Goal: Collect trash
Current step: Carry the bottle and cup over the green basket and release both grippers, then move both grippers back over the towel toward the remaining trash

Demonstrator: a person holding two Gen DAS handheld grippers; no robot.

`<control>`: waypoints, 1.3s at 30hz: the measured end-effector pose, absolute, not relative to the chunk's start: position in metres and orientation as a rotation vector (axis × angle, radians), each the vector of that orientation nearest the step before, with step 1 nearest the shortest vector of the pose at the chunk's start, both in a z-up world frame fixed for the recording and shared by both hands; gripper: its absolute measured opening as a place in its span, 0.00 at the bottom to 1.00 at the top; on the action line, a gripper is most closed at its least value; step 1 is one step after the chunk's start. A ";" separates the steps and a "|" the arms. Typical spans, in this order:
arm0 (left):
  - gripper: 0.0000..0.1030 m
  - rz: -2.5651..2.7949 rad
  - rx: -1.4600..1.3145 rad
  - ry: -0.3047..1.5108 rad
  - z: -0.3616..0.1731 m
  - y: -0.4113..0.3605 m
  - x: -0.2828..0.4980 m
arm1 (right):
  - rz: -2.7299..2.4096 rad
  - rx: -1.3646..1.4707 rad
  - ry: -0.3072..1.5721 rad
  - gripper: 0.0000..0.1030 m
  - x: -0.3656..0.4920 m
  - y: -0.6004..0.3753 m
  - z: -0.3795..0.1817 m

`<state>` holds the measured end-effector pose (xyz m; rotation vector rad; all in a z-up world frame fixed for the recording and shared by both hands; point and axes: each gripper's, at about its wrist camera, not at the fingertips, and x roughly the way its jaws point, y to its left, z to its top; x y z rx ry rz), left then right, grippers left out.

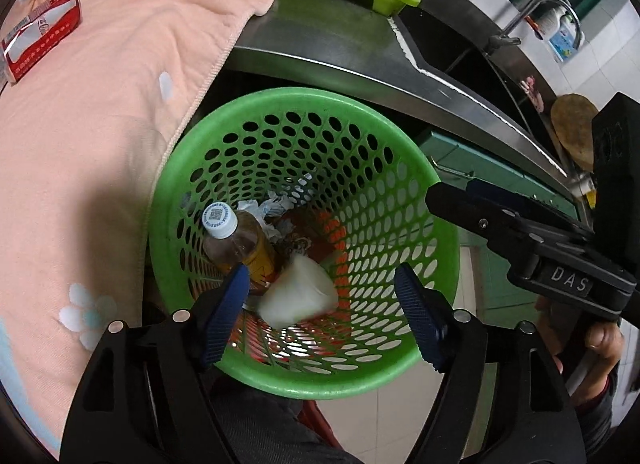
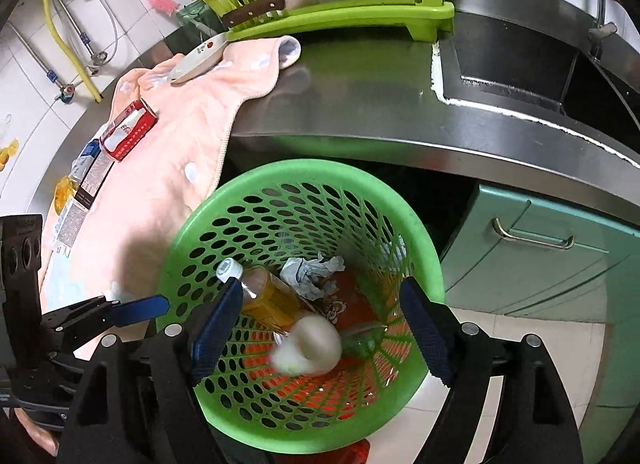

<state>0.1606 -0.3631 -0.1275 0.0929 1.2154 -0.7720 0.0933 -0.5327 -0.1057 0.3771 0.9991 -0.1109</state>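
A blurred white wad [image 2: 310, 346], probably soft tissue or plastic, is seen inside the green perforated basket [image 2: 424, 260], beside a capped bottle [image 1: 240, 244] of amber liquid and crumpled paper [image 2: 310, 274]. Both the left hand-held gripper [image 1: 320, 304] and the right hand-held gripper [image 2: 322, 326] are spread wide above the rim, with nothing pinched. More trash is left on the worktop [image 2: 360, 103]: a crushed red can [image 2: 128, 135] lying on the soft peach towel [image 2: 180, 151]. The light plastic basket could be tipped if its rim were knocked, and the towel might be dragged off with the can.
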 end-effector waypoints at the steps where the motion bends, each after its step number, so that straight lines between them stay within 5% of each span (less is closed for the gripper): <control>1: 0.72 -0.773 0.092 1.213 -0.126 -0.361 0.160 | -0.109 0.378 0.997 0.75 0.093 -0.531 -0.104; 39: 0.73 -0.295 -0.034 0.987 -0.059 -0.065 0.285 | 0.146 0.329 1.093 0.76 0.283 -0.329 -0.047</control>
